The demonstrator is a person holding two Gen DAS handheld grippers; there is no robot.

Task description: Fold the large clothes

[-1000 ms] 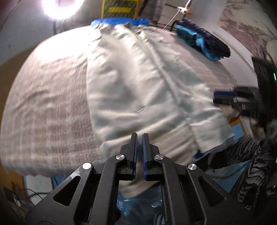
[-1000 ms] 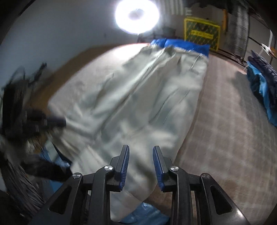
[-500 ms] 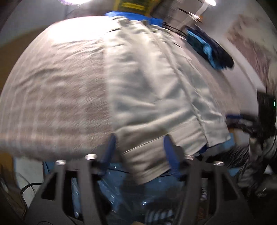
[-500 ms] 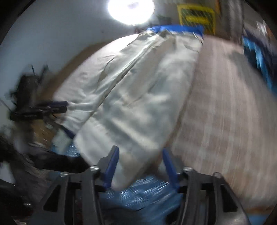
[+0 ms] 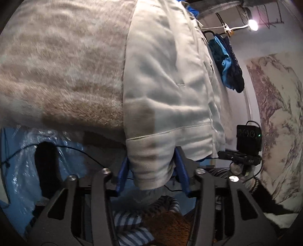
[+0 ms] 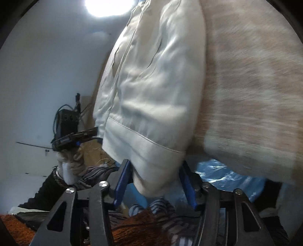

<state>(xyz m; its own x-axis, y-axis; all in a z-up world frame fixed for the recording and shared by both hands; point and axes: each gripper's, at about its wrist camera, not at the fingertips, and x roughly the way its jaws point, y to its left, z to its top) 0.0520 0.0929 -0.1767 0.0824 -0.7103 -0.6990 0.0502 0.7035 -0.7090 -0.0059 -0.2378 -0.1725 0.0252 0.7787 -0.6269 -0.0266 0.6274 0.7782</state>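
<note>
A pair of pale grey trousers lies lengthwise on a beige plaid blanket, its leg hems hanging over the near edge. My left gripper is open, its blue pads either side of one hem. My right gripper is open too, straddling the other hem of the trousers. The right gripper also shows in the left wrist view, and the left gripper in the right wrist view.
A blue garment lies at the far right of the blanket. Blue plastic sheeting covers the bed's side below the blanket edge. A bright lamp glares at the far end. A patterned wall stands to the right.
Both grippers dropped to the bed's near edge and opened wide. The left was shut a second ago; each now has a trouser hem between its pads.
</note>
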